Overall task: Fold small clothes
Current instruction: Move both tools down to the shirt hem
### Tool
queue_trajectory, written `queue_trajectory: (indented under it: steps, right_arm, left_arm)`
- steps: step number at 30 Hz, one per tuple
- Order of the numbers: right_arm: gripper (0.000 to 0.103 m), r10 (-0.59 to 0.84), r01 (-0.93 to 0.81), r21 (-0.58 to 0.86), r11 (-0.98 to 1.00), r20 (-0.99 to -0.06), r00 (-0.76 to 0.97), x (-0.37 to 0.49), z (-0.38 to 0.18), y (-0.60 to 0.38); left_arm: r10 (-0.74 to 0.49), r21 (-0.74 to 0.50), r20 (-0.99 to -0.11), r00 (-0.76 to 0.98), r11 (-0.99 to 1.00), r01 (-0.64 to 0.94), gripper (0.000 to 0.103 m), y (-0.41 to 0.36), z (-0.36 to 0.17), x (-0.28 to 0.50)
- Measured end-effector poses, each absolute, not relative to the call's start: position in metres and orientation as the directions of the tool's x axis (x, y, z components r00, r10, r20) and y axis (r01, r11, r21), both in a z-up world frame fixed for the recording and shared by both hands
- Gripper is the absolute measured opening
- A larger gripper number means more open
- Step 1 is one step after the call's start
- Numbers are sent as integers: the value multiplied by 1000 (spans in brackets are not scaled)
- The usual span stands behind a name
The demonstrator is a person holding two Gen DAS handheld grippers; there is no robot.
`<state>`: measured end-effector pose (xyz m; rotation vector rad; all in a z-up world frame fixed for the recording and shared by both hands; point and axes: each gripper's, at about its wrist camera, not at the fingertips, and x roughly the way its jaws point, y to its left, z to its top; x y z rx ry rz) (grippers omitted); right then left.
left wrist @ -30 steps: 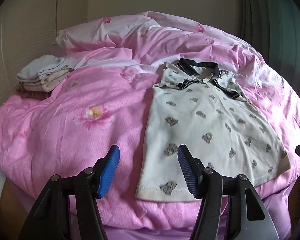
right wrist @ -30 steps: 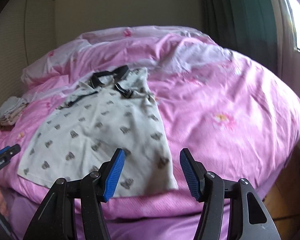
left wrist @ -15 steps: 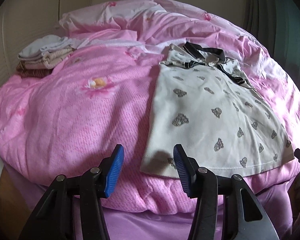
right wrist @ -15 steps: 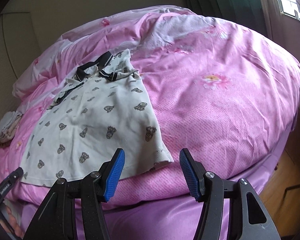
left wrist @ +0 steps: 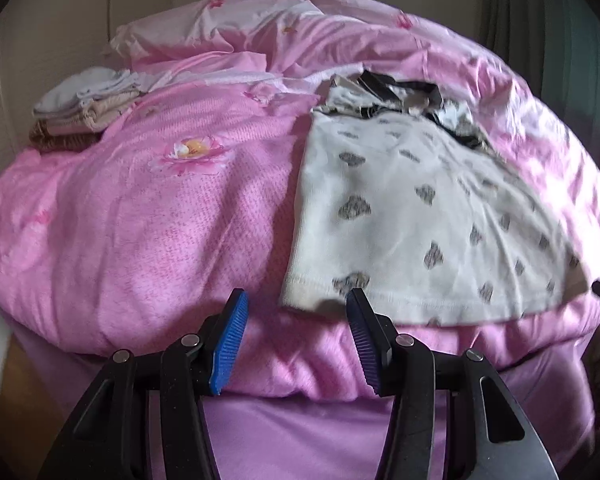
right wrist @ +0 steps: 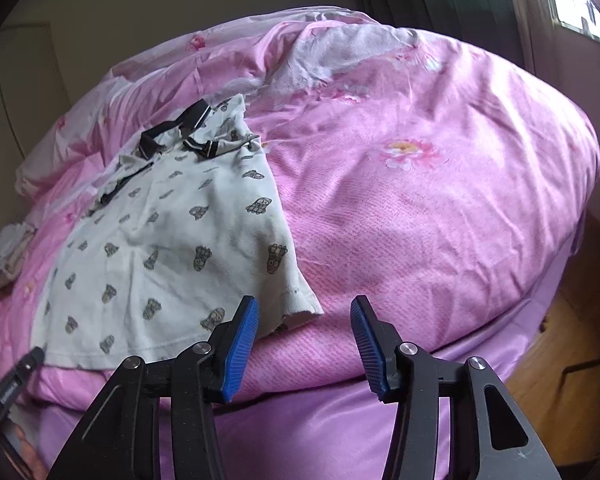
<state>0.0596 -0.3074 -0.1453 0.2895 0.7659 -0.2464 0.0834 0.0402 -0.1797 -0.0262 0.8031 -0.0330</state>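
Observation:
A small white shirt (left wrist: 420, 216) with grey bear prints and a black collar lies flat on the pink bed, hem toward me; it also shows in the right wrist view (right wrist: 168, 248). My left gripper (left wrist: 296, 340) is open and empty, just short of the hem's left corner. My right gripper (right wrist: 304, 344) is open and empty, just short of the hem's right corner. The tip of the left gripper (right wrist: 16, 376) shows at the lower left of the right wrist view.
A pink quilt (left wrist: 140, 220) covers the bed; its front edge drops off right before the grippers. A stack of folded clothes (left wrist: 84, 112) sits at the far left. A wooden floor (right wrist: 572, 364) lies to the right, with a curtain and window behind.
Both grippers have pulled back and lowered toward the bed's front edge; the shirt's hem corners now sit just beyond the open fingertips. The shirt has not moved.

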Motion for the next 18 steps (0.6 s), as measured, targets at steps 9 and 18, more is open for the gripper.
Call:
queue_trajectory:
  steps: [9,18]
  right_arm:
    - [43,-183,312,31,949,-755,630,62,-158,-298]
    - [43,-186,322,31,946,-762,620,64,-160,-300]
  left_arm:
    - [21,40,-758,652,999,15,45,42,-186,82]
    - [24,86,-713,701,995,54,42,39,-174,86]
